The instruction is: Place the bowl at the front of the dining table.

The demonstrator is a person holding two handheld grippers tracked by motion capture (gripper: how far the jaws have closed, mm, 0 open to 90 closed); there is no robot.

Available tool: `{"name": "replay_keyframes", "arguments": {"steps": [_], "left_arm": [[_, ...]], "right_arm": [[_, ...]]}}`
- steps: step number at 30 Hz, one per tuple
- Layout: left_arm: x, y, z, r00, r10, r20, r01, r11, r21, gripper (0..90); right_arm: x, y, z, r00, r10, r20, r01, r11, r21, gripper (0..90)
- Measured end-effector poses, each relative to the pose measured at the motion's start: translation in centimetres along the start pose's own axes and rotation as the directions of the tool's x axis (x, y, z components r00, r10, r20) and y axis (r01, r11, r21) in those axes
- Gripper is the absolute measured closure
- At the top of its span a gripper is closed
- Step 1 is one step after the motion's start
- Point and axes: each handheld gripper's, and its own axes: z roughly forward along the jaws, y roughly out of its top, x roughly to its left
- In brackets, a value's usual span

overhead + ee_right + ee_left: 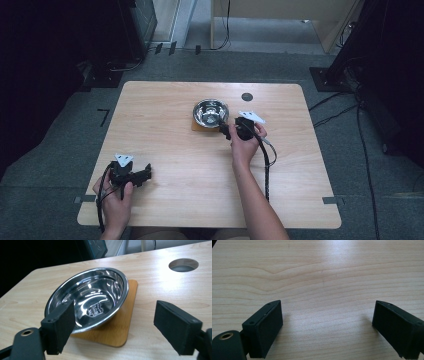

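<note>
The steel bowl (87,298) sits on a wooden mat (117,332), not yet gripped. Just beside the bowl, the right claw (113,326) hangs with jaws apart, nearing its rim. Well away from the bowl, the left claw (327,330) rests spread over bare bench (324,277).

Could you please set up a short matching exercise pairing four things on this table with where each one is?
Things:
1. steel bowl
2. wooden mat
3. left hand-held gripper
4. round hole

Places:
A. open over bare wood at the table's near left
B. cut through the tabletop beyond the bowl
C. sitting on the mat
D. flat on the table under the bowl

Pairs: 1-C, 2-D, 3-A, 4-B
</note>
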Motion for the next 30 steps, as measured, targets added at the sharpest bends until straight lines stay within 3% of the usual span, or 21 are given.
{"name": "replay_keyframes", "arguments": {"steps": [15,30], "left_arm": [[0.0,0.0,0.0,1.0,-0.002,-0.001,0.002,1.0,-0.001,9.2],[0.0,0.0,0.0,1.0,0.0,0.0,0.0,1.0,-0.001,9.2]], "right_arm": [[-0.7,-1.3,-2.4,0.9981,-0.06,0.017,0.059,0.998,0.038,12.9],[-2.4,-3.4,-5.9,0.9981,-0.05,0.035,0.049,0.998,0.032,13.4]]}}
